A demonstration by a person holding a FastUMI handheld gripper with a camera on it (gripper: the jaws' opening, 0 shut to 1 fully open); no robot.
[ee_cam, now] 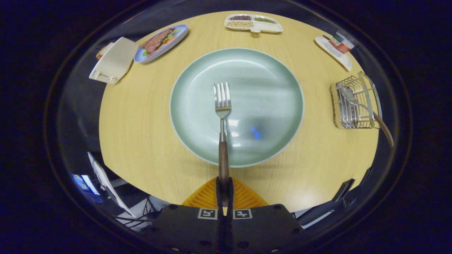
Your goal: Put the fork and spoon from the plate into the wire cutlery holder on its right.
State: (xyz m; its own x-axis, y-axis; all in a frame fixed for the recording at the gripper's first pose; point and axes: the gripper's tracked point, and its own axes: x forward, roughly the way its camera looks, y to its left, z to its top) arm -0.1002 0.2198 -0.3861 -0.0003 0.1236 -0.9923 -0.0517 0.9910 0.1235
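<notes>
Orange ribbed fingers (212, 197) of the claw (224, 192) are pressed together on the dark wooden handle of the fork (222, 116), pinching it at its near end. From that grip the fork runs straight ahead, its steel neck and tines out over the pale green plate (275, 70), tines pointing away. Whether the fork touches the plate or hangs above it cannot be told. The plate sits just beyond the fingers on the round wooden table (141, 141).

Off to the right of the claw, well apart from the plate, stands the wire cutlery holder (353, 106). The spoon (367, 111) is already in it — bowl among the wires, brown handle slanting out over the near right side towards the table's edge. Bare tabletop lies between the plate and the holder.

Other things ring the far side of the table. Ahead and to the left is a blue-rimmed plate of food (160, 42), and just left of it, touching or nearly so, a cream-coloured box (113, 60). Straight ahead, beyond the green plate, is a white divided tray (252, 24) holding beans and seeds. Ahead and right, beyond the holder, a small white dish (333, 53) carries a printed packet (340, 42).
</notes>
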